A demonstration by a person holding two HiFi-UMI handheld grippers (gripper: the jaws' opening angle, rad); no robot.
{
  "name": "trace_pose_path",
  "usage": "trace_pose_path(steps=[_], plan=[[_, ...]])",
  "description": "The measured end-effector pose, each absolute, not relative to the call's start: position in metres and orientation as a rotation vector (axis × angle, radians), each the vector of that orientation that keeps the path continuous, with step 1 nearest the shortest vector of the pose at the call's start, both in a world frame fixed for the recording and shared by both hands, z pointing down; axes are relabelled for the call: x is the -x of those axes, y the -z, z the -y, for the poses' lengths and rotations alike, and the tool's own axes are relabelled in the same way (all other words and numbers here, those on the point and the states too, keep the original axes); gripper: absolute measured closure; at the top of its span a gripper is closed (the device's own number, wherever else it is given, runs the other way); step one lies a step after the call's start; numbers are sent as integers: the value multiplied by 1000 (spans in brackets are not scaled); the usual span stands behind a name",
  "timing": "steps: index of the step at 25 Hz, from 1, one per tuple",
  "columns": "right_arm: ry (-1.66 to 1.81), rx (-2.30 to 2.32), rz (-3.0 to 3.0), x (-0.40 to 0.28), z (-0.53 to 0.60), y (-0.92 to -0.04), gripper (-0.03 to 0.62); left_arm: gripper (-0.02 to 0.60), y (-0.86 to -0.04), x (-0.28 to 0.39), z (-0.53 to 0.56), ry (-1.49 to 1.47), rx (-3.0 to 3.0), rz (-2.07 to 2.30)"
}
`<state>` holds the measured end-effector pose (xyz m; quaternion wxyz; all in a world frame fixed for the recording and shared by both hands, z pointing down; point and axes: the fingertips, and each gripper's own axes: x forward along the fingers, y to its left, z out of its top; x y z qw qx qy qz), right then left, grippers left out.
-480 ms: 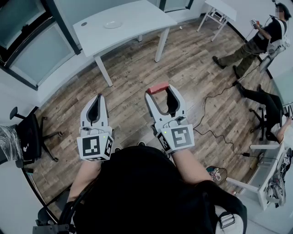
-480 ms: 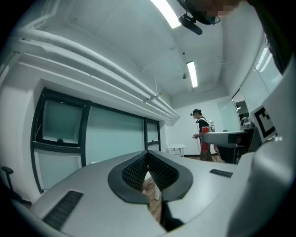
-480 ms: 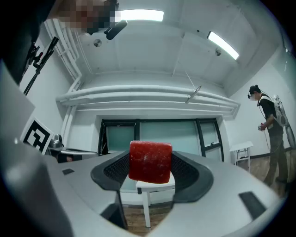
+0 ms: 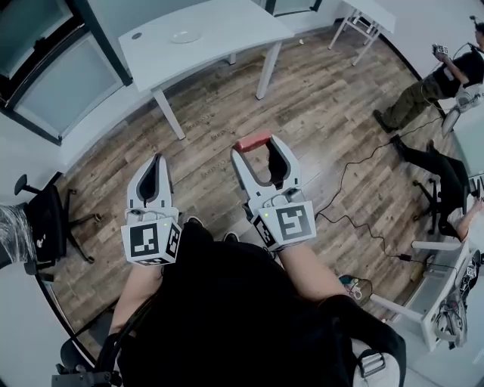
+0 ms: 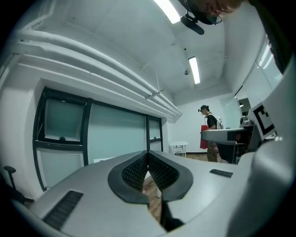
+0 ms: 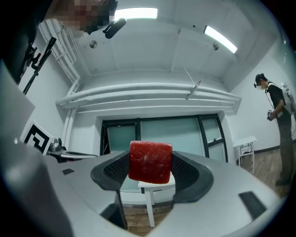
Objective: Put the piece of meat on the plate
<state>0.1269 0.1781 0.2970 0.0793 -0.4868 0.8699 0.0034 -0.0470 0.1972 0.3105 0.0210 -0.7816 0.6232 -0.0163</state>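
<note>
My right gripper [image 4: 255, 143] is shut on a red piece of meat [image 4: 252, 141], held at its jaw tips above the wooden floor. In the right gripper view the meat [image 6: 150, 161] is a red block clamped between the two dark pads. My left gripper [image 4: 153, 161] is shut with nothing in it; its pads meet in the left gripper view [image 5: 148, 163]. A white plate [image 4: 184, 35] lies on the white table [image 4: 227, 30] at the far side of the room, well ahead of both grippers.
A black office chair [image 4: 41, 223] stands at the left. A person [image 4: 431, 87] stands at the far right, another sits near a desk [image 4: 442, 295]. A black cable [image 4: 355, 219] runs across the floor on the right. A second white table [image 4: 363, 15] is at the top right.
Both grippers have shifted slightly left and toward me in the head view. The standing person at the right has moved farther away. The meat stays clamped.
</note>
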Motion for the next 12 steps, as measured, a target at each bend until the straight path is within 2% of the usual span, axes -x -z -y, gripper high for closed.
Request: trace_pose_path(steps=[12], plan=[[4,1485,-2650,-96,-87,-310,312,577,-336,65,-99,23,2502,-1929]])
